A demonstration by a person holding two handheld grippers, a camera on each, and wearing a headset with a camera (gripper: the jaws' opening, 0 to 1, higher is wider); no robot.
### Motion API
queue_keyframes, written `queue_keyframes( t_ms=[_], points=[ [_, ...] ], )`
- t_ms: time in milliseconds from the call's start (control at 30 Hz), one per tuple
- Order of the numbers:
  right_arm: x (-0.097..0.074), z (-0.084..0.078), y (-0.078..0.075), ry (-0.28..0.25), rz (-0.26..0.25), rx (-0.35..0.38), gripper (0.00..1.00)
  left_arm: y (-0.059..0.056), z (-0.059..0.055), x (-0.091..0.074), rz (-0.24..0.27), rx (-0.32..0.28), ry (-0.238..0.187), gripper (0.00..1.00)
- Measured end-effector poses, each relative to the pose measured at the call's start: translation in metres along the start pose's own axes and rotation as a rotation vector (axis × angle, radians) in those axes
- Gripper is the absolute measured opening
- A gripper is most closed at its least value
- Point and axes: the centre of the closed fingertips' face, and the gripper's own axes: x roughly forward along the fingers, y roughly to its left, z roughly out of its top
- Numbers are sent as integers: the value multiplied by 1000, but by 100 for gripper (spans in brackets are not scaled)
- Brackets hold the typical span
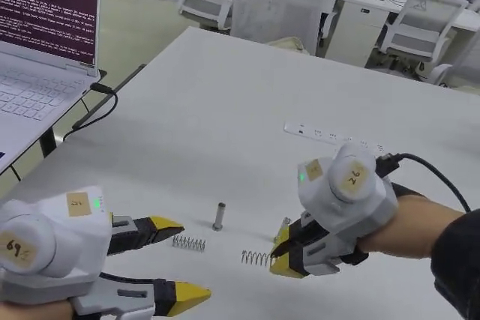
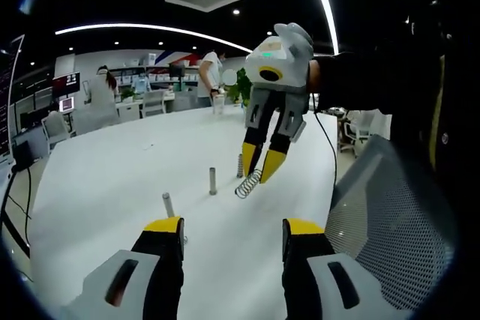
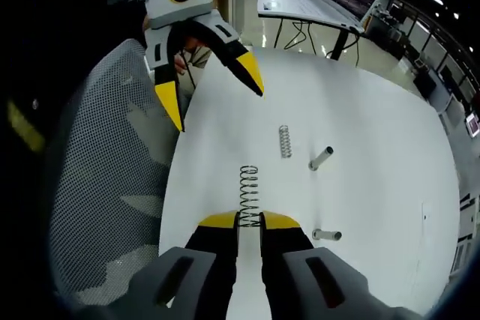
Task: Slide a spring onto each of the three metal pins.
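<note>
My right gripper is shut on one end of a spring, which lies flat on the white table and sticks out from the jaws. A second spring lies loose to its left. A metal pin stands upright just beyond the loose spring. Another pin is partly hidden behind the right gripper. Two pins show in the right gripper view. My left gripper hovers open at the near left, jaws wide apart with nothing between them.
An open laptop sits at the table's left edge with a black cable trailing from it. A white power strip lies further back on the right. Office chairs stand beyond the far edge. A mesh chair is near me.
</note>
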Motion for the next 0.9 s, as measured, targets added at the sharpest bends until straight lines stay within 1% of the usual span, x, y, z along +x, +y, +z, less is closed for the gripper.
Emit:
queue_keyframes(
  t_ms=[100,233,433,600,900],
  points=[
    [-1,8,4,6,8,-26,8,-4,2,2,-19,17,-4,41],
    [-1,17,11,9,26,-53,8,-8,5,6,-38,27,-7,40],
    [-1,27,20,13,47,-92,8,-16,10,11,-70,49,-14,35],
    [-1,32,24,21,61,-113,8,-23,11,13,-95,72,-17,28],
    [-2,33,28,31,74,-134,8,-28,12,13,-112,104,-19,13]
  ],
)
